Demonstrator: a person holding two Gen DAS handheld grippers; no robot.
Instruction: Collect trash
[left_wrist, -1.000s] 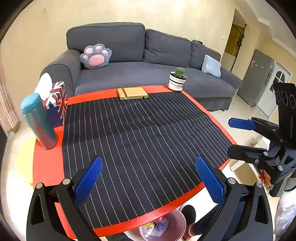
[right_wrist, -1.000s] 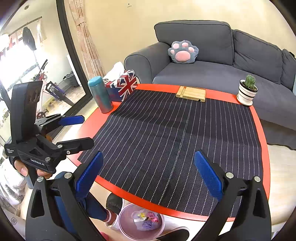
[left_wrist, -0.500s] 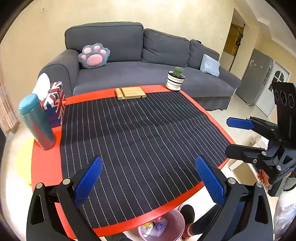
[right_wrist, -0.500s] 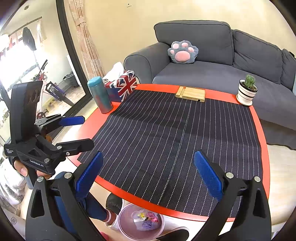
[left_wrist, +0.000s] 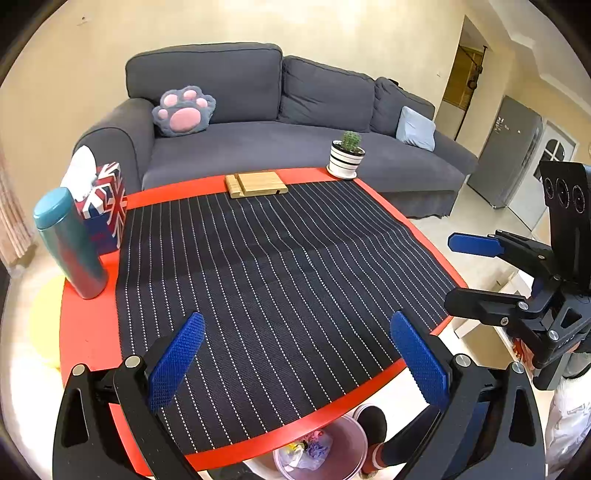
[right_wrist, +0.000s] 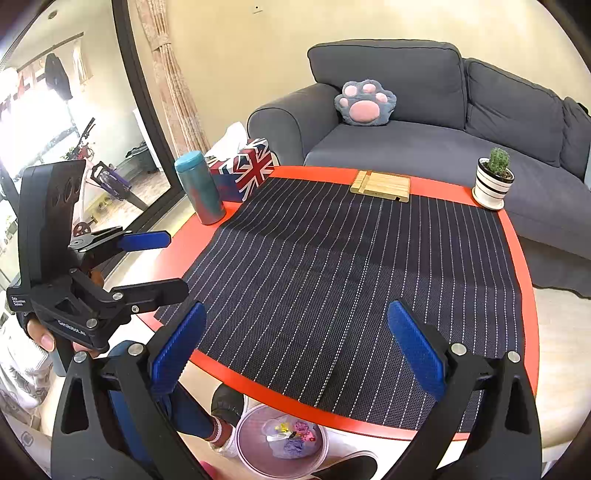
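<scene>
A pale purple trash bin (right_wrist: 282, 441) stands on the floor under the table's near edge, with crumpled coloured scraps inside; it also shows in the left wrist view (left_wrist: 317, 452). My left gripper (left_wrist: 295, 360) is open and empty above the near part of the striped mat (left_wrist: 280, 280). My right gripper (right_wrist: 295, 352) is open and empty above the mat's near edge. Each gripper shows in the other's view, at the left (right_wrist: 155, 262) and at the right (left_wrist: 461, 273). I see no loose trash on the mat.
On the red round table (left_wrist: 81, 332) stand a teal bottle (left_wrist: 70, 243), a Union Jack tissue box (left_wrist: 105, 206), a wooden stand (left_wrist: 256, 184) and a potted cactus (left_wrist: 347, 155). A grey sofa (left_wrist: 295, 140) lies behind. The person's feet are beside the bin.
The left wrist view has drifted slightly, so the table sits a little lower and to the left. Both grippers stay open and empty.
</scene>
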